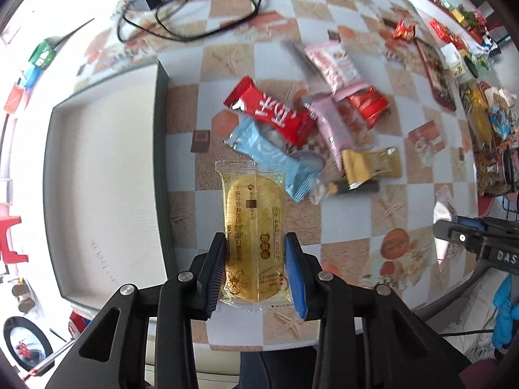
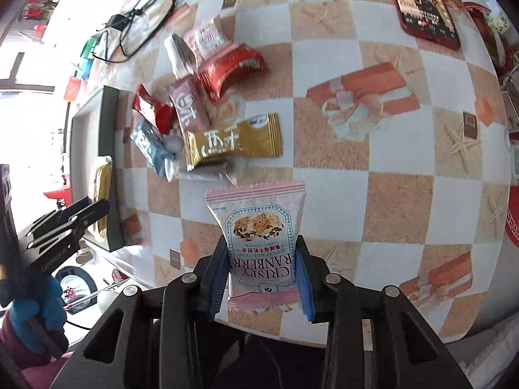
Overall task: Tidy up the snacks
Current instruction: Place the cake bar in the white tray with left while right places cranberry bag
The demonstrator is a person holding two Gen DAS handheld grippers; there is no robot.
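Two grippers, one snack apiece. Left gripper [image 1: 256, 272] pinching a clear-wrapped yellow rice cracker [image 1: 251, 227], oval, printed with brown characters, hanging above the checkered tablecloth [image 1: 356, 227] just beside the right wall of a shallow grey-rimmed box [image 1: 107, 194] at the table's near left edge. Right gripper [image 2: 263, 278] clamped on a pink-and-white cranberry nougat crisp packet [image 2: 259, 233], blue-framed label with a picture of the crisp, serrated pink seams top and bottom, held over the near edge of the table. One loose pile near the table's middle, about seven packets: red packet [image 1: 272, 113], light blue packet [image 1: 272, 159], gold packet [image 1: 369, 165], mauve packet [image 1: 331, 123], small red ribbed packet [image 1: 366, 103], pink-white packet [image 1: 334, 61], plus a dark stick in clear wrap [image 1: 343, 188]. One tangle of black cable [image 1: 181, 9] at the far left corner. Only in the left wrist view: the box's pale floor. Only in the right wrist view: a red-cased phone [image 2: 421, 3] at the far right edge, and the cracker seen edge-on beside the box wall.
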